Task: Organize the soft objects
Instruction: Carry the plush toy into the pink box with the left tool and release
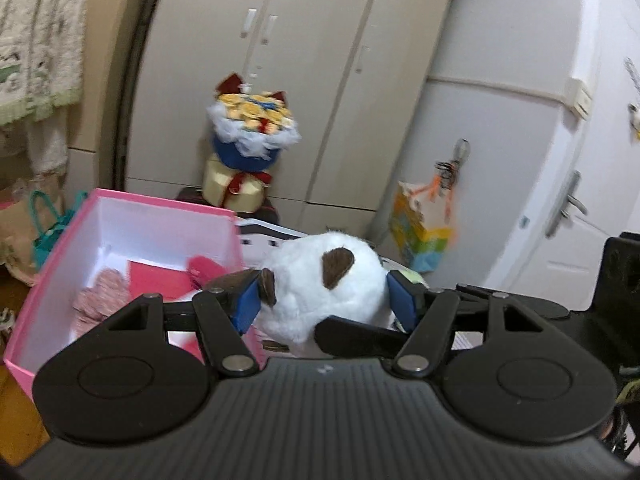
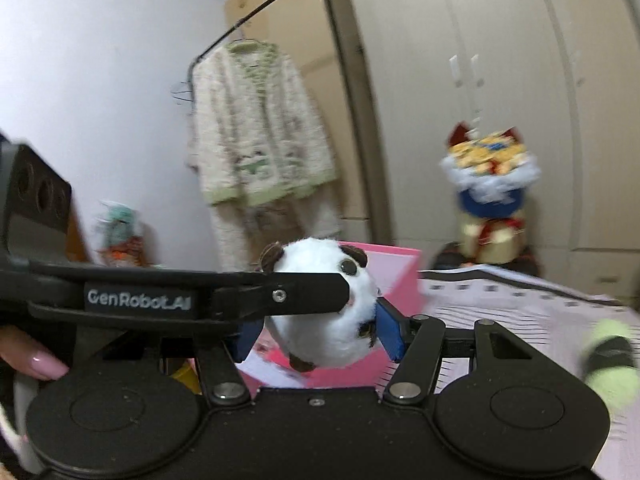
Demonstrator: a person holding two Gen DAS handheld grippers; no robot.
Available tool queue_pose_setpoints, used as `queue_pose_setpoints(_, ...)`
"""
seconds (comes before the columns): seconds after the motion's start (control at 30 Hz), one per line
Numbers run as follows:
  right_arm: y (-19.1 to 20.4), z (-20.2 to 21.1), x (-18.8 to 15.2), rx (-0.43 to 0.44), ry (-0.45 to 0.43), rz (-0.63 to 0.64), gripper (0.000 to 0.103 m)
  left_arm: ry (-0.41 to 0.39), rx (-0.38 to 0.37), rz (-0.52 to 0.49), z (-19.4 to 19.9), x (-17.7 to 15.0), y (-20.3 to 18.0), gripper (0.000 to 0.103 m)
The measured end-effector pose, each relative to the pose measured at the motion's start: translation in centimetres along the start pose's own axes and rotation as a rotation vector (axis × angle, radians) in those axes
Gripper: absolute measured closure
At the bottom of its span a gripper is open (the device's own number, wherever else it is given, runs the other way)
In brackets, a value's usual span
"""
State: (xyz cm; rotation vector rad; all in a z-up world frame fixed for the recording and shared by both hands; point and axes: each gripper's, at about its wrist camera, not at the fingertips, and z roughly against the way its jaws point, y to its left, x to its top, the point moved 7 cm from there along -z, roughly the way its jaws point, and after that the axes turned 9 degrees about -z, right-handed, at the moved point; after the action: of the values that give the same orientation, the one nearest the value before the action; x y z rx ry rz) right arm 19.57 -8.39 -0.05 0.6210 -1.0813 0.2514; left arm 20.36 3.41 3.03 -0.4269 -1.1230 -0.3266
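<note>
A round white plush toy (image 1: 320,280) with brown ears hangs in the air, gripped from two sides. My left gripper (image 1: 326,300) is shut on it, its blue pads (image 1: 246,300) pressing the flanks. In the right wrist view the plush toy (image 2: 324,320) sits between the pads of my right gripper (image 2: 320,334), also shut on it. The left gripper's black finger (image 2: 280,292) crosses in front of the toy's face. Just left of and below the toy stands an open pink box (image 1: 160,208) with pink knitted items (image 1: 100,292) inside; the pink box (image 2: 396,272) shows behind the toy too.
A bed with a striped sheet (image 2: 520,312) lies to the right, with a green and black soft thing (image 2: 612,360) on it. A bouquet (image 1: 252,132) stands before a wardrobe (image 1: 320,60). A colourful bag (image 1: 424,232) hangs on a door. Pyjamas (image 2: 256,140) hang on a rack.
</note>
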Motion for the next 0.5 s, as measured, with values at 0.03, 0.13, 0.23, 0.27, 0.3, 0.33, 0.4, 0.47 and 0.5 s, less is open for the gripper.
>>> queue_pose_setpoints(0.03,0.2,-0.8,0.4,0.013,0.008,0.006,0.039,0.001,0.007,0.008,-0.1,0.3,0.8,0.038)
queue_pose_setpoints(0.13,1.0,-3.3,0.8,0.043,0.045,0.032,0.039,0.01,0.044,0.033,-0.6,1.0,3.1,0.038)
queue_pose_setpoints(0.23,1.5,-6.0,0.7,0.066,0.082,0.058,0.039,0.023,0.084,0.053,-1.4,1.1,5.4,0.038)
queue_pose_setpoints(0.27,1.6,-6.9,0.6,0.073,0.096,0.065,0.039,0.03,0.094,0.065,-1.5,0.9,6.2,0.038)
queue_pose_setpoints(0.3,1.6,-7.8,0.4,0.082,0.11,0.065,0.039,0.039,0.105,0.078,-1.8,0.6,7.0,0.038)
queue_pose_setpoints(0.33,1.5,-8.5,0.3,0.091,0.124,0.061,0.039,0.048,0.113,0.094,-2.0,0.4,7.8,0.038)
queue_pose_setpoints(0.4,1.5,-10.2,-0.1,0.105,0.153,0.068,0.039,0.067,0.129,0.126,-2.7,-0.2,9.3,0.038)
queue_pose_setpoints(0.47,1.6,-11.6,-0.4,0.112,0.175,0.086,0.039,0.083,0.145,0.149,-3.4,-0.7,10.6,0.038)
queue_pose_setpoints(0.5,1.6,-12.3,-0.6,0.113,0.185,0.094,0.039,0.088,0.155,0.154,-3.6,-0.9,11.0,0.038)
